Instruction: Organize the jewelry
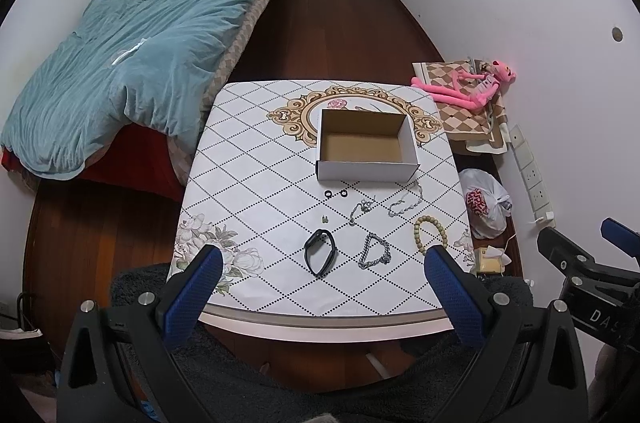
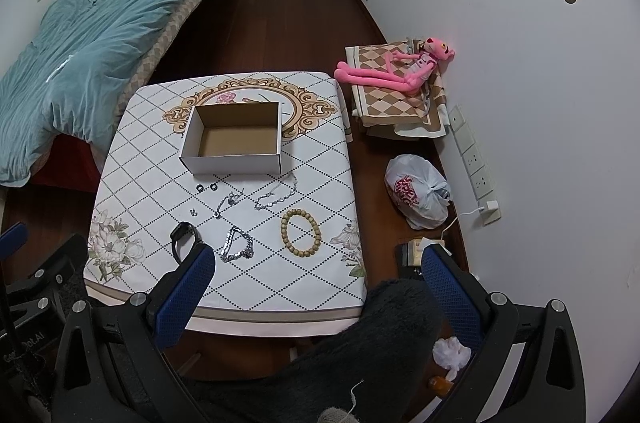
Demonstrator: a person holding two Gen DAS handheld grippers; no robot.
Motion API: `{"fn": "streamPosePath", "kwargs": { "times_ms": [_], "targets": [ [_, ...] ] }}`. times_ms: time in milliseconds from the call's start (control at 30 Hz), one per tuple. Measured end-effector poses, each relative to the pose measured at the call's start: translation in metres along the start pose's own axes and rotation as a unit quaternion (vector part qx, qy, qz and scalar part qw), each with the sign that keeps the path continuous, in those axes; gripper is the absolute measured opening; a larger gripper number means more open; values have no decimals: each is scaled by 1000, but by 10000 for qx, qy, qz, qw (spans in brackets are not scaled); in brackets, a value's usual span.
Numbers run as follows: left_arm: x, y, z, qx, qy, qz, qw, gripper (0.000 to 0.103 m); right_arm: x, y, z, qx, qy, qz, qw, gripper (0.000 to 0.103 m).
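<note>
Presently both grippers, left (image 1: 322, 263) and right (image 2: 316, 263), hover with jaws apart; near the table's (image 2: 280, 287) front edge, the limp, light chain (image 2: 237, 245) likely slips unless pinched at its bunched links.

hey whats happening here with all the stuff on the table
A person holding two grippers is about to sort jewelry into the open cardboard box, which looks empty. Nothing has been picked up: the left gripper and right gripper are both open and held back near the front edge of the table. Laid out in front of the box are a black watch, a silver chain bracelet, a wooden bead bracelet, thinner chains and two small black rings.
</note>
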State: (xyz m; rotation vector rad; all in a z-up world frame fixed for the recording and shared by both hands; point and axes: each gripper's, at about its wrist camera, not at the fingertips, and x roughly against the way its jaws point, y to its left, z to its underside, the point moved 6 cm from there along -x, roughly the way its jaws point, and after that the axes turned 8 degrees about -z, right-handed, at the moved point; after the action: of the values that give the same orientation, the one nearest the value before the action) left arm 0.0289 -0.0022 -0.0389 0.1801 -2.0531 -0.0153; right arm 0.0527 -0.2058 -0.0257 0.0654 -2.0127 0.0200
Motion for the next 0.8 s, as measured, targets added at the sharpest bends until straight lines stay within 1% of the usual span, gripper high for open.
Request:
{"fn": "streamPosePath", "kwargs": {
  "times_ms": [633,800],
  "targets": [
    [8,0,-4,15,-72,5,10000,103,6,5,3,25,-90,-13,10000,103],
    [4,0,-8,15,-166,-28,9999,103,4,4,3,-29,-138,-35,9999,103]
  ]
}}
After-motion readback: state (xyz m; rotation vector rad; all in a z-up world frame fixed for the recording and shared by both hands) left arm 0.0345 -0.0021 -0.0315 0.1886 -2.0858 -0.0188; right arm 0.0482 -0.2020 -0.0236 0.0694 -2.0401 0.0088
